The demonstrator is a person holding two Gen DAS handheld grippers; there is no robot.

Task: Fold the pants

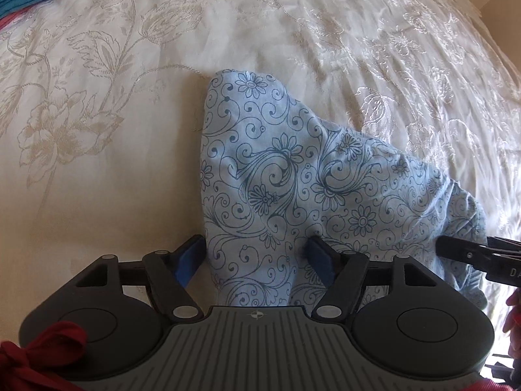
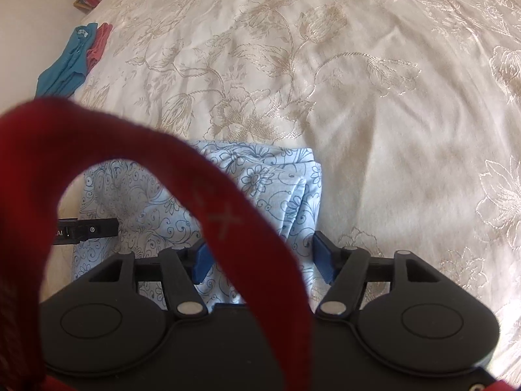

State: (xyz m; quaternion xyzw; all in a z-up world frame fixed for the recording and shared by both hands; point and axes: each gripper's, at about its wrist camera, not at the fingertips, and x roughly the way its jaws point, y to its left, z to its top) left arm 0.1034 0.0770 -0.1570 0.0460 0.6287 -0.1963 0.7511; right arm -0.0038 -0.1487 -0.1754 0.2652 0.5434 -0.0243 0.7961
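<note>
Pants (image 1: 293, 176): thin blue floral-print cotton, bunched in a partly folded heap on bed (image 1: 97, 163); judged light, limp, non-slippery, prone to sagging out of shape unless gripped at two points on layered edge. Left tool (image 1: 257, 257) and right tool (image 2: 263, 257) both spread wide, straddling near edge of cloth, not clamped. Best hold judged at stacked fold (image 2: 302, 195).

1 pants (image 1: 293, 176), 2 grippers (image 1: 257, 254) (image 2: 260, 257), perhaps 2 garments (image 2: 70, 62).
</note>
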